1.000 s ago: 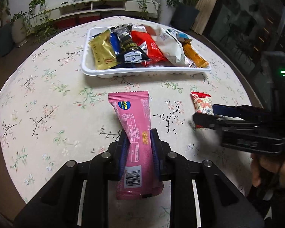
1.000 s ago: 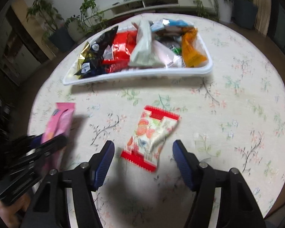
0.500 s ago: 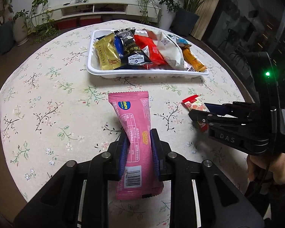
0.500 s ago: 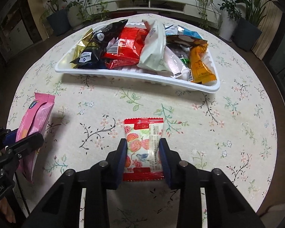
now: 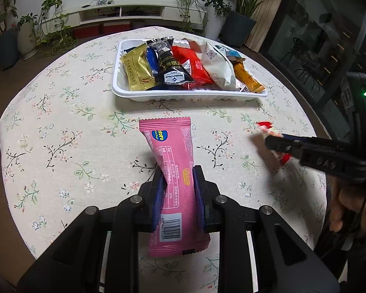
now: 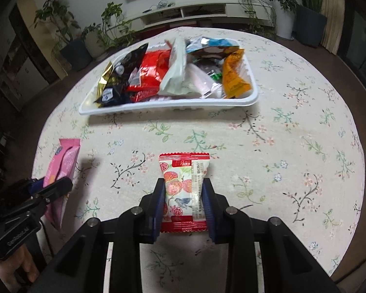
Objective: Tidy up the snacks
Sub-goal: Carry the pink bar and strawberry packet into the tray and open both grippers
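My left gripper (image 5: 177, 173) is shut on a long pink snack packet (image 5: 169, 146), held above the flowered tablecloth. My right gripper (image 6: 184, 183) is still closing its jaws, and its blue pads pinch a red-and-white strawberry packet (image 6: 184, 167) at the waist. In the left wrist view that packet (image 5: 264, 125) pokes out past the right gripper (image 5: 270, 142). In the right wrist view the pink packet (image 6: 63, 161) hangs in the left gripper (image 6: 61, 185) at the far left. A white tray (image 5: 183, 96), also the white tray (image 6: 158, 106), full of several snack packets, lies beyond both.
The round table (image 6: 305, 146) carries a floral cloth, with open cloth between the grippers and the tray. Potted plants (image 5: 234, 19) and a low white shelf (image 5: 134, 12) stand behind the table. A person's hand (image 5: 349, 202) grips the right handle.
The right gripper's jaws came together onto the strawberry packet, which now sits straight between the pads and a little above the cloth. The left gripper keeps the pink packet still.
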`<state>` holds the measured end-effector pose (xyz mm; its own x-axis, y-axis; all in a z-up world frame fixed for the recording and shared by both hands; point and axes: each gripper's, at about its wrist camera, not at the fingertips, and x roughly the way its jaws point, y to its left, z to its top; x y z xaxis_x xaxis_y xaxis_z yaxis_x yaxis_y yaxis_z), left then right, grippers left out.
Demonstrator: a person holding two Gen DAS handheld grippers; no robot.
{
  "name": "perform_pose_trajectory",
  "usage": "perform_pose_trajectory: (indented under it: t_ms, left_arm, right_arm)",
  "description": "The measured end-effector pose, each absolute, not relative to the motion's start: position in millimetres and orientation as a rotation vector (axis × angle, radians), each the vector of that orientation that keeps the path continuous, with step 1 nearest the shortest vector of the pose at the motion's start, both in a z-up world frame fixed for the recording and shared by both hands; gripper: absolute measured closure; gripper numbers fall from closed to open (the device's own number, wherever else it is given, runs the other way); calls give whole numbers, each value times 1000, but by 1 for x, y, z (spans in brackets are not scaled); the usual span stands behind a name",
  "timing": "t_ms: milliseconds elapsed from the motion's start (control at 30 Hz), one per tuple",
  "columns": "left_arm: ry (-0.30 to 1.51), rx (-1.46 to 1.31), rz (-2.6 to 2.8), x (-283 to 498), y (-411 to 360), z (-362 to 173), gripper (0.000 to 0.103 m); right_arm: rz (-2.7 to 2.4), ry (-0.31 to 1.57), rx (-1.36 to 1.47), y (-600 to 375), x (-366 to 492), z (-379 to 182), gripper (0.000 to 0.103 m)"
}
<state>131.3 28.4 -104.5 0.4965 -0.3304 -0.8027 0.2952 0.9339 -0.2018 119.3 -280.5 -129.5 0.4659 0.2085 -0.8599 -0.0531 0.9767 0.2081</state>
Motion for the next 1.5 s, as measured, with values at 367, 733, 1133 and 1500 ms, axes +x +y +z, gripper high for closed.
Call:
perform_pose_trajectory:
  t_ms: [367, 733, 1133, 1500]
  left_arm:
    - [932, -119, -373, 148, 51, -76, 82]
    - [829, -109, -352, 230, 64, -9, 82]
    - [895, -84, -349, 335, 43, -36, 82]
    - [945, -91, -351, 351, 36, -94, 80]
  right_arm:
    - [80, 958, 323, -347, 126, -93, 72]
    - [145, 818, 258, -354, 176, -29, 72]
    - [204, 894, 179, -314, 260, -67, 72]
    - [163, 977, 158, -315, 273, -115, 71]
